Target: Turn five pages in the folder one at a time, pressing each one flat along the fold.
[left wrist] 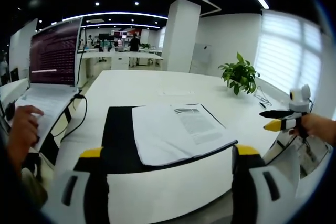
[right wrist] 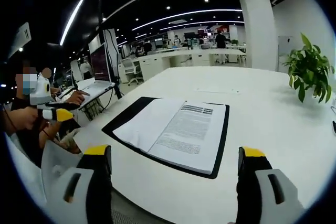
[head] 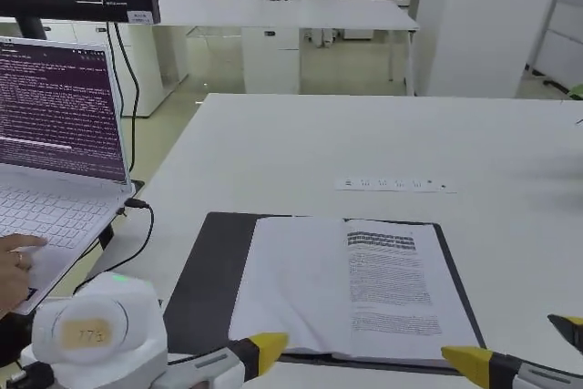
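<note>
A black folder (head: pixel 214 271) lies open near the table's front edge, with a blank white page (head: pixel 291 284) on the left and a printed page (head: pixel 392 284) on the right. Both grippers hover off the near edge, apart from it. My left gripper (left wrist: pixel 169 151) stands open and empty, facing the folder (left wrist: pixel 118 140); its yellow fingertip (head: pixel 269 345) is near the left page's front corner. My right gripper (head: pixel 516 342) is open and empty too, off the folder's front right corner. From the right gripper (right wrist: pixel 174 151) view, the folder (right wrist: pixel 218 145) lies just ahead.
An open laptop (head: pixel 55 134) stands at the left with a person's hand (head: pixel 14 261) on it and a black cable (head: pixel 137 216) trailing from it. A small label strip (head: pixel 396 185) lies beyond the folder. A potted plant (left wrist: pixel 241 74) stands at the table's far right.
</note>
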